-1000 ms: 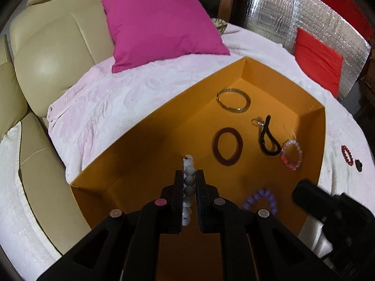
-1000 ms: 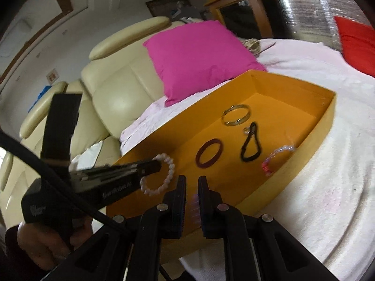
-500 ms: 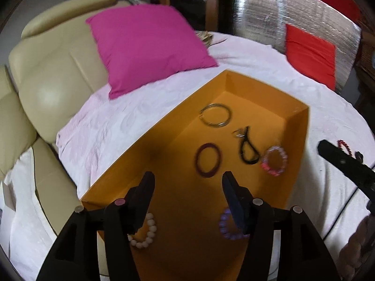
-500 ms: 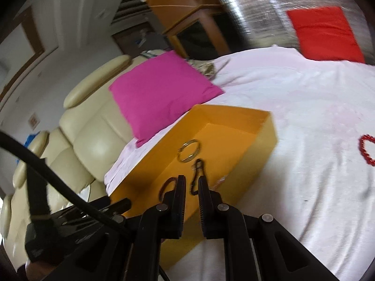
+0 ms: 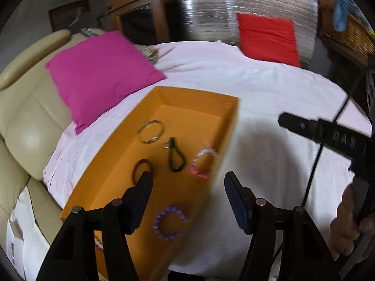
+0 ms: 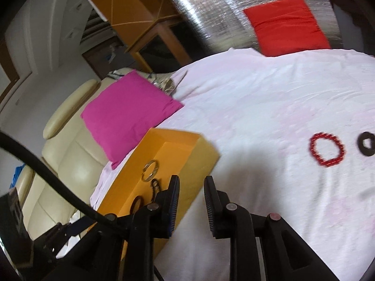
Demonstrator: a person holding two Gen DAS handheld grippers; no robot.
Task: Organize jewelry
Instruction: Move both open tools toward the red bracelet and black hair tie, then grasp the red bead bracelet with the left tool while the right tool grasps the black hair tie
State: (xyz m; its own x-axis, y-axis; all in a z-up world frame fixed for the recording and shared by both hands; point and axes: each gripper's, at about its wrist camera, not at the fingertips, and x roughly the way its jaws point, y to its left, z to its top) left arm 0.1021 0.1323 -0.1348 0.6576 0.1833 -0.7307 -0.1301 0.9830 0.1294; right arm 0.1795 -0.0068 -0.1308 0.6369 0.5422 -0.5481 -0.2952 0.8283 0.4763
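Two tongs: both empty, each hand-held, over a bed.
Left tongs (image 5: 187, 182): nearest in the left wrist view, jaws standing well apart with nothing between them, above the near end of the box; they have just been opening.
Right tongs (image 6: 191, 182): jaws a little apart with nothing between them, just parted, aimed over the box's right wall toward the bare sheet, probably to fetch the loose pieces there.
Person's hand (image 5: 346, 224): at the right edge of the left wrist view, gripping the right tool's handle.
Shallow orange cardboard box (image 5: 225, 138): open-topped, lying on the pale pink bedsheet (image 6: 269, 117), serving as the collecting place.
In the box, near to far: white bead bracelet (image 5: 98, 243) half hidden behind the left tool; purple bead bracelet (image 5: 169, 222); dark maroon ring-shaped band (image 5: 143, 169); pink and clear bead bracelet (image 5: 202, 162); black looped cord with a clasp (image 5: 175, 157); thin silver metal bangle (image 5: 150, 131).
Spacing: the pieces lie apart, none overlapping, likely so they stay untangled.
Still outside: red bead bracelet (image 6: 327, 149) and a black ring-shaped band (image 6: 366, 144), just beside each other on the sheet, well apart from the box.
Farther back: magenta square cushion (image 5: 98, 77), red cushion (image 6: 288, 23).
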